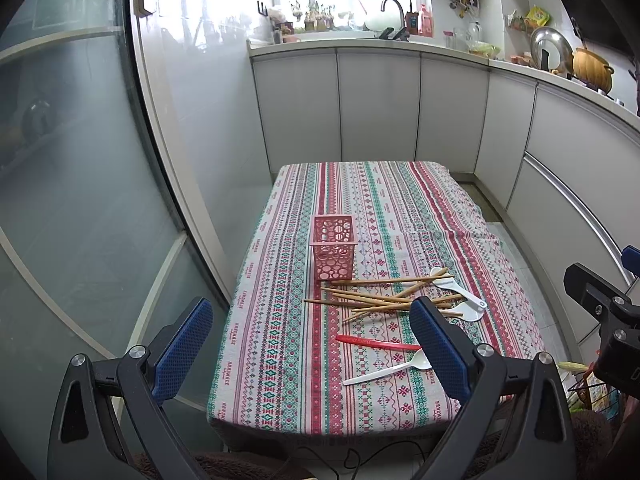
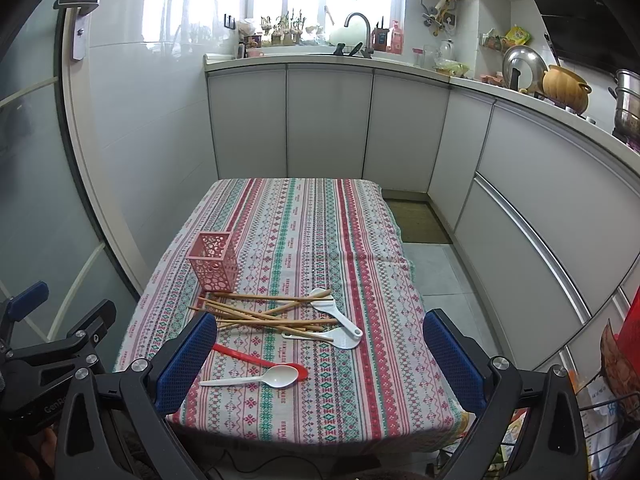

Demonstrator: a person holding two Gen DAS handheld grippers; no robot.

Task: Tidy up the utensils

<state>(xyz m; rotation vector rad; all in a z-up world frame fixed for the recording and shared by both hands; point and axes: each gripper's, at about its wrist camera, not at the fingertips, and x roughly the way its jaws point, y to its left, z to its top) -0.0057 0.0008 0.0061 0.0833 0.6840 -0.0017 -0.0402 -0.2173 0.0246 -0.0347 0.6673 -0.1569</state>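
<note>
A pink perforated holder (image 1: 334, 246) (image 2: 214, 261) stands upright on the patterned tablecloth (image 1: 400, 208) (image 2: 320, 224). In front of it lies a loose pile of wooden chopsticks (image 1: 380, 298) (image 2: 264, 312). Two white rice paddles (image 1: 460, 284) (image 2: 340, 318) rest at the pile's right end. Nearer me lie a red spoon (image 1: 372, 342) (image 2: 256, 358) and a white plastic spoon (image 1: 388, 370) (image 2: 260, 378). My left gripper (image 1: 312, 352) is open, held above the table's near edge. My right gripper (image 2: 320, 364) is open too, framing the spoons. Neither holds anything.
White cabinets (image 1: 376, 108) and a counter with a sink tap (image 2: 358, 24) run behind and along the right. A frosted glass door (image 1: 80, 160) stands left of the table. A wire basket (image 2: 608, 432) with packets sits at lower right. A black cable (image 1: 360, 460) lies under the table's front edge.
</note>
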